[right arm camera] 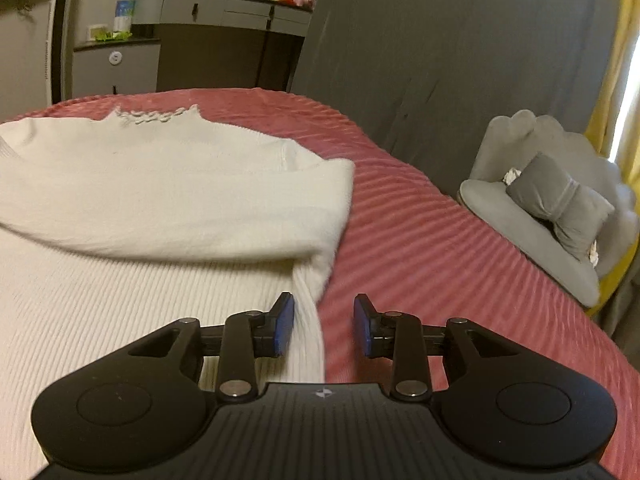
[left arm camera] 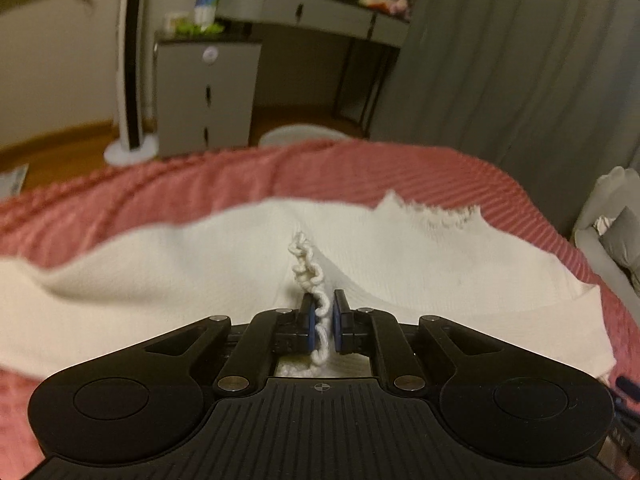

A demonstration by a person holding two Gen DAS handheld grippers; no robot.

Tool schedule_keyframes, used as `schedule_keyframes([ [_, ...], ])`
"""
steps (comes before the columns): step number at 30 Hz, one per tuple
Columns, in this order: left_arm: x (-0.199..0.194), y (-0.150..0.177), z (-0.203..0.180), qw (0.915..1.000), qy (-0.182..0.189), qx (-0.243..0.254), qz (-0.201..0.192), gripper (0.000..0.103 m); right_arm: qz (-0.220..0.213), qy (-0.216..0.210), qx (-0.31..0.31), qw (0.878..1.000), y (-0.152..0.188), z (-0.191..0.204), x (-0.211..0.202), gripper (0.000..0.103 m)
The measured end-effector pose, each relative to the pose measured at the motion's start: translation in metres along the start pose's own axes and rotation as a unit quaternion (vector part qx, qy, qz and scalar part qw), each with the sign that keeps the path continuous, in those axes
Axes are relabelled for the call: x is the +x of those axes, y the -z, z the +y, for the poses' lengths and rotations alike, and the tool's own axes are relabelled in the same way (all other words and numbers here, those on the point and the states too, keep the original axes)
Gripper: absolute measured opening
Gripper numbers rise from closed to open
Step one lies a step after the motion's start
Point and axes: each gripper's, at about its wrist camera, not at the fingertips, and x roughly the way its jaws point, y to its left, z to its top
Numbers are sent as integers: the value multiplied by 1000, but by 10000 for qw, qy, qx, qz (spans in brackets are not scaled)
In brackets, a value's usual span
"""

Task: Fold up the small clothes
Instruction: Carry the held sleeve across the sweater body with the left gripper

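Observation:
A cream knitted sweater (left arm camera: pixel 168 280) lies spread on a pink ribbed bedspread (left arm camera: pixel 120 196). In the left wrist view my left gripper (left arm camera: pixel 323 312) is shut on the sweater's crocheted lace trim (left arm camera: pixel 306 264), which stands up as a ridge between the blue pads. In the right wrist view the sweater (right arm camera: pixel 140 184) has one part folded over the ribbed body, with its lace neckline (right arm camera: pixel 152 115) at the far side. My right gripper (right arm camera: pixel 324 326) is open over the sweater's right edge, where knit meets bedspread (right arm camera: pixel 420 216). Its pads press on nothing.
Beyond the bed stand a grey dressing table (left arm camera: pixel 304 8) with a round mirror, a small cabinet (left arm camera: pixel 204 92) and a white tower fan (left arm camera: pixel 130 60). A grey curtain (right arm camera: pixel 420 60) hangs at the right. A grey shell-shaped chair (right arm camera: pixel 552 200) with a cushion sits beside the bed.

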Motion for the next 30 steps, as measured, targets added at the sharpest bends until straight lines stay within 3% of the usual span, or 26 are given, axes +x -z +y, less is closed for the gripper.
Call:
schedule_keyframes([
  [4,12,-3,-3,9998,-102,157,-36,11,-122,196,-351,9991,-13,9,17,30],
  [10,29,2,-6,9993,-140,353,-52,11,-145,343,334,9987,-18,-16,31,31],
  [13,43,11,-2,9979,-353,499,192,11,40,367,350,9987,-13,-17,44,34],
  [16,37,12,1,9990,-281,331,103,11,6,423,142,9990,-15,-11,40,34],
  [21,39,11,-1,9965,-600,564,157,28,135,363,-312,9988,-13,-7,37,35],
  [23,29,9,1,9969,-658,420,116,65,78,360,-470,9982,-15,-5,29,36],
  [26,4,13,10,9984,-536,157,-35,85,-276,201,-419,9985,-14,-8,2,41],
  [28,-11,19,24,9988,-468,-119,-5,93,-419,124,-434,9981,-10,-7,-15,41],
  [30,-27,28,43,9982,-514,-316,-22,93,-586,-89,-463,9972,-8,-1,-30,41],
])
